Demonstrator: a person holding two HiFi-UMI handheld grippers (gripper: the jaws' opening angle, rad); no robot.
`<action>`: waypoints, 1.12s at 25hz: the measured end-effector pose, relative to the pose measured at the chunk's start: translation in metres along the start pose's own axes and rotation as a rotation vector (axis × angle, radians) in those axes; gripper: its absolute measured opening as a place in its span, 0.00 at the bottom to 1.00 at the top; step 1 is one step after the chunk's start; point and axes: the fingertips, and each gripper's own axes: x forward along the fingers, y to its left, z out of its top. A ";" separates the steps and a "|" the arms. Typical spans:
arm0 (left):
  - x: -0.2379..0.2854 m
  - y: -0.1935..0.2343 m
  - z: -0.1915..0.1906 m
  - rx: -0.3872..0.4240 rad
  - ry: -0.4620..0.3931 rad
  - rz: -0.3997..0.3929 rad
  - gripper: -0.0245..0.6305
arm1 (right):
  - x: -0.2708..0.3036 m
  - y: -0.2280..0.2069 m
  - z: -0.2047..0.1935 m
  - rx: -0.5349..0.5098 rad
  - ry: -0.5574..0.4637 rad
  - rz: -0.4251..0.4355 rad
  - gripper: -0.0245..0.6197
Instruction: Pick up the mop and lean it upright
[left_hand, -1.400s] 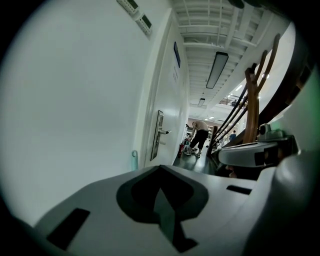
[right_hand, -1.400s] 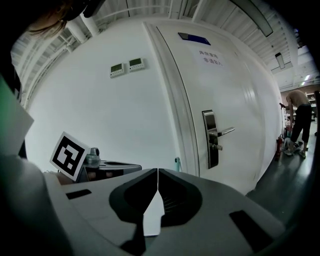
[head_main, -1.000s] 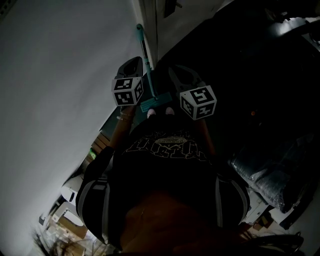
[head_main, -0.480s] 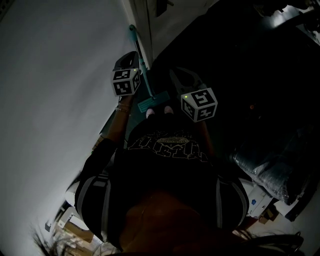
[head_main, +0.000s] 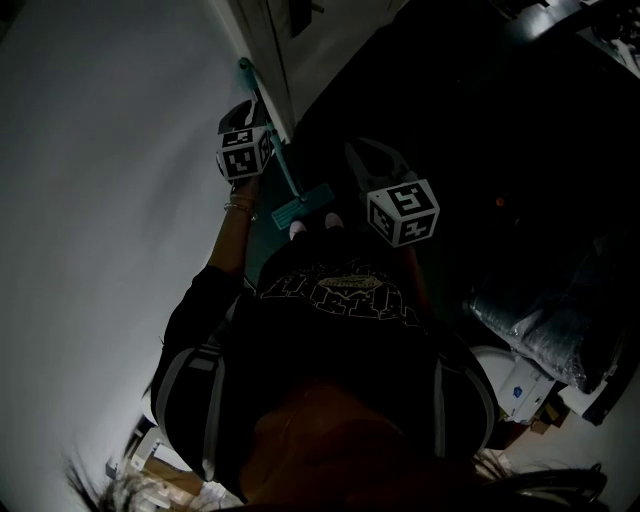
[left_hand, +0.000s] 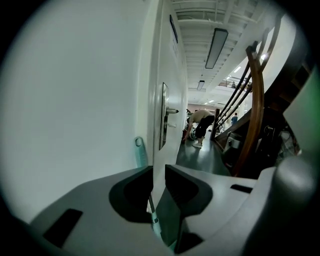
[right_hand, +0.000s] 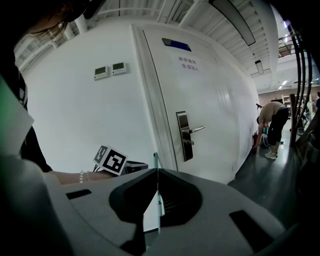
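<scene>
One teal mop (head_main: 287, 175) upright against white wall (head_main: 100, 200) beside door (right_hand: 210, 115).

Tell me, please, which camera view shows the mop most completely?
The head view: the mop shows whole there, top to bottom, though dimly. The left gripper view catches only its handle tip and a short bit of shaft lower down; the right gripper view shows just a thin sliver of the pole.

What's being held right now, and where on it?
Nothing. On the left gripper the jaws have just been opening, with the mop handle between them, ungripped; the right gripper is shut, empty.
</scene>
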 end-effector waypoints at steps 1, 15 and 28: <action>0.003 0.002 -0.001 0.001 0.004 0.007 0.21 | -0.002 -0.002 -0.001 0.002 0.001 -0.006 0.07; 0.056 0.034 0.002 0.006 0.049 0.090 0.30 | -0.011 -0.022 -0.004 0.043 -0.008 -0.093 0.07; 0.091 0.046 0.005 -0.062 0.052 0.121 0.30 | 0.012 -0.028 0.003 0.052 0.004 -0.084 0.07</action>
